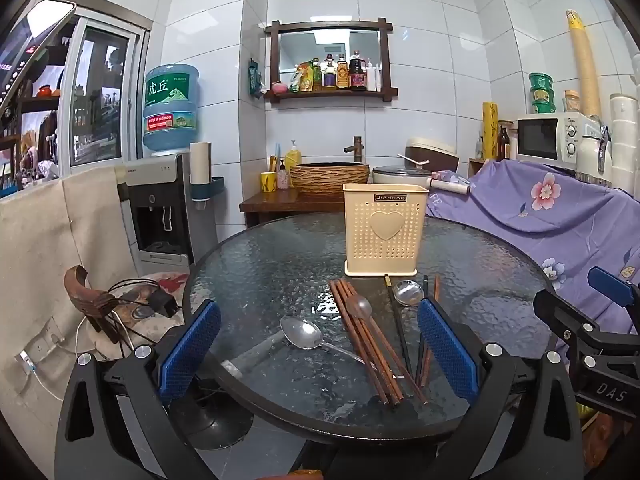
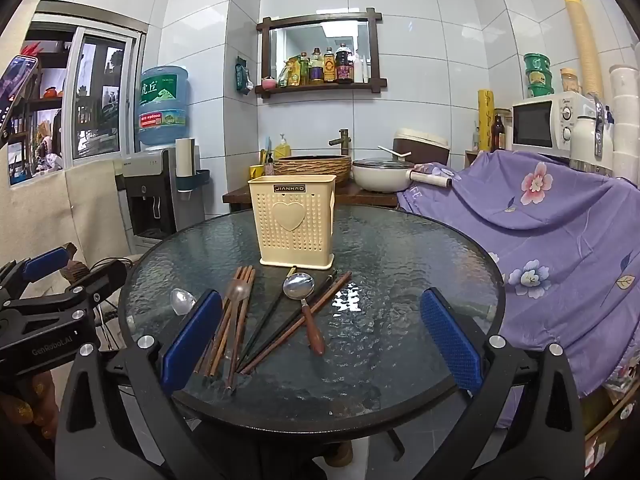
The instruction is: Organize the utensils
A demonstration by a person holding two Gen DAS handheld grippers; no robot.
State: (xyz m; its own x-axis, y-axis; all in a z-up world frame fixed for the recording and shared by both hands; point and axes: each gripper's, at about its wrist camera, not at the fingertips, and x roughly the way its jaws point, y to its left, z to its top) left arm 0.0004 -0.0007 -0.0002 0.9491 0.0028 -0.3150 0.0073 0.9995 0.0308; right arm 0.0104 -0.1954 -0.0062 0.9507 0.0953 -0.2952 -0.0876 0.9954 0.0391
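A cream perforated utensil holder (image 1: 383, 231) (image 2: 294, 222) with a heart on its front stands upright on the round glass table (image 1: 280, 256) (image 2: 400, 248). In front of it lie brown chopsticks (image 1: 370, 340) (image 2: 232, 320), dark chopsticks (image 1: 400, 328) (image 2: 276, 312), a steel spoon (image 1: 302, 332) (image 2: 182, 301), a clear spoon (image 1: 359, 306) (image 2: 239, 291) across the brown chopsticks, and a wooden-handled ladle (image 1: 408, 292) (image 2: 298, 286). My left gripper (image 1: 318, 354) hangs open above the near table edge, short of the utensils. My right gripper (image 2: 320, 346) is open too, nothing between its blue pads.
A purple flowered cloth (image 1: 540, 208) (image 2: 560, 232) covers furniture at the right. A water dispenser (image 1: 164, 208) (image 2: 150, 196) stands at the left, a wooden counter with a basin (image 1: 328, 178) (image 2: 314, 166) and pot behind the table. A microwave (image 2: 548, 124) sits at the far right.
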